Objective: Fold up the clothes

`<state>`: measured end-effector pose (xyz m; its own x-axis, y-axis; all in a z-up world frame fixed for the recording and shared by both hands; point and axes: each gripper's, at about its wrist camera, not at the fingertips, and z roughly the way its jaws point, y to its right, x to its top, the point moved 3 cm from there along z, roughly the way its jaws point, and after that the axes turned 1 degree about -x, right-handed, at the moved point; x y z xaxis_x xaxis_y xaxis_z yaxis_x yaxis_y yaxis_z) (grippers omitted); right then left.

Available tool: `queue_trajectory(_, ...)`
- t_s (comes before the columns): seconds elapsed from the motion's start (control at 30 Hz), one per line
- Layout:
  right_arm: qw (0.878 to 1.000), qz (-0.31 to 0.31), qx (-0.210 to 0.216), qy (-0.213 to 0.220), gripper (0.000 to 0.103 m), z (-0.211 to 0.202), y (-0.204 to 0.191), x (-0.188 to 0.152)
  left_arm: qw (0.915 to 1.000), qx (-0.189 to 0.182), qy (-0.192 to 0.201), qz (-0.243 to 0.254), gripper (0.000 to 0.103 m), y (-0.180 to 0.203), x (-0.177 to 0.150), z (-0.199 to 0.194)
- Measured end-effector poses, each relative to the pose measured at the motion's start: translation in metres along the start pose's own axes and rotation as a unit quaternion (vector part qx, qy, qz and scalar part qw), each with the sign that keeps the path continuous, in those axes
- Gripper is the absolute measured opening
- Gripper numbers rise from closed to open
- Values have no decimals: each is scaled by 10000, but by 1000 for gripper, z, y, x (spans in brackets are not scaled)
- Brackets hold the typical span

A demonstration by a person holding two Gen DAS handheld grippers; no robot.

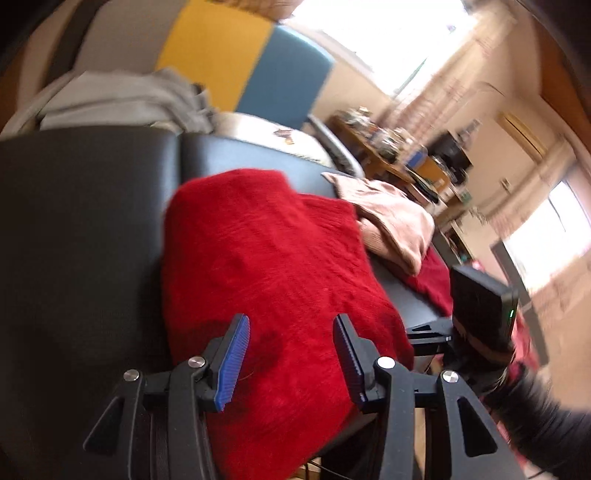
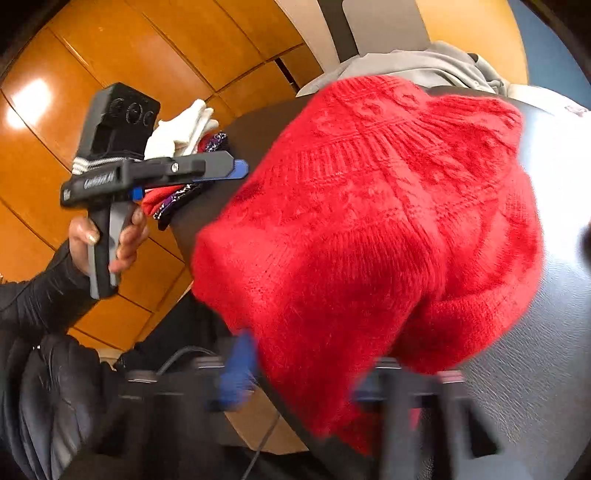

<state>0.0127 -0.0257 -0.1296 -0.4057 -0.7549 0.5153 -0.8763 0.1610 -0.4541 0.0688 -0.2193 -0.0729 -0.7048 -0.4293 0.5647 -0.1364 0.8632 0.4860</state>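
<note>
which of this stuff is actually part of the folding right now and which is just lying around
In the job:
- red knit sweater, spread on the dark padded surface
- left claw, open over the sweater

Lying about, untouched:
- pinkish garment at the sweater's far edge
- grey garment behind
- small pile of white and patterned clothes
- cluttered desk

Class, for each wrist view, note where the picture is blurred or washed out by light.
Left wrist view: windows blown out white, cluttered room behind smeared, red knitted sweater soft. Right wrist view: right gripper motion-blurred at the bottom, glare on the orange wooden panelling.
</note>
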Motion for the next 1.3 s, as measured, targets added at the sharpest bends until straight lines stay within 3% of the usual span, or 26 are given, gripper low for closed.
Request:
queue_trajectory(0.1,9998,-200,21,-61,12,-17,-21,4,9995,-106,-20,305,48,4,2,1)
queue_trajectory(0.2,9968,-316,710,213,9,-64,-46,-2,9981,-230,-155,551,48,0,-3,6)
queue_trajectory(0.3,9991,62,218,-366,9,-49,-24,-35,9977,-160,-418,500,48,-11,-11,23)
queue_trajectory(0.37,9960,416,-207,-767,9,-28,-2,-59,9980,-213,-380,450,48,-11,-13,27)
queue_trajectory(0.4,9951,651,-226,-707,9,-23,7,-67,9982,-204,-335,462,48,-10,-13,26)
queue_trajectory(0.5,9936,1112,90,197,13,-52,12,-60,9986,-246,-235,393,49,-7,-12,24)
queue_trajectory(0.57,9885,1228,170,871,31,-78,15,-46,9990,-296,-151,307,49,-7,-11,23)
queue_trajectory(0.6,9841,1287,204,1210,67,-91,16,-38,9991,-322,-108,262,49,-6,-11,23)
queue_trajectory(0.63,9775,1393,167,1577,95,-99,24,-27,9992,-334,-58,219,49,-6,-12,22)
queue_trajectory(0.67,9699,1506,150,1908,97,-104,30,-18,9992,-357,-9,170,49,-6,-13,22)
queue_trajectory(0.77,9575,1918,213,2145,96,-89,52,4,9989,-422,97,179,49,-3,-18,14)
queue_trajectory(0.9,9515,2320,-31,2022,88,-51,79,22,9986,-376,148,332,49,0,-30,1)
queue_trajectory(0.97,9502,2404,-116,1982,69,-43,86,27,9985,-349,182,389,50,0,-37,-7)
queue_trajectory(1.0,9505,2375,-176,1996,53,-42,85,29,9982,-369,213,431,50,1,-41,-11)
queue_trajectory(1.03,9526,2289,-254,1987,45,-40,83,33,9978,-394,246,475,50,3,-45,-15)
queue_trajectory(1.13,9600,2253,-367,1624,41,-20,84,43,9945,-571,242,848,50,15,-63,-24)
queue_trajectory(1.17,9627,2198,-534,1488,36,-17,86,45,9924,-639,187,1038,50,21,-70,-25)
queue_trajectory(1.2,9648,2142,-694,1358,24,-15,87,47,9903,-683,102,1207,50,27,-75,-25)
queue_trajectory(1.23,9661,2073,-760,1338,17,-16,85,51,9882,-611,-20,1404,50,30,-81,-20)
queue_trajectory(1.3,9691,1777,-963,1414,16,-31,73,62,9822,-429,-277,1805,50,38,-93,-9)
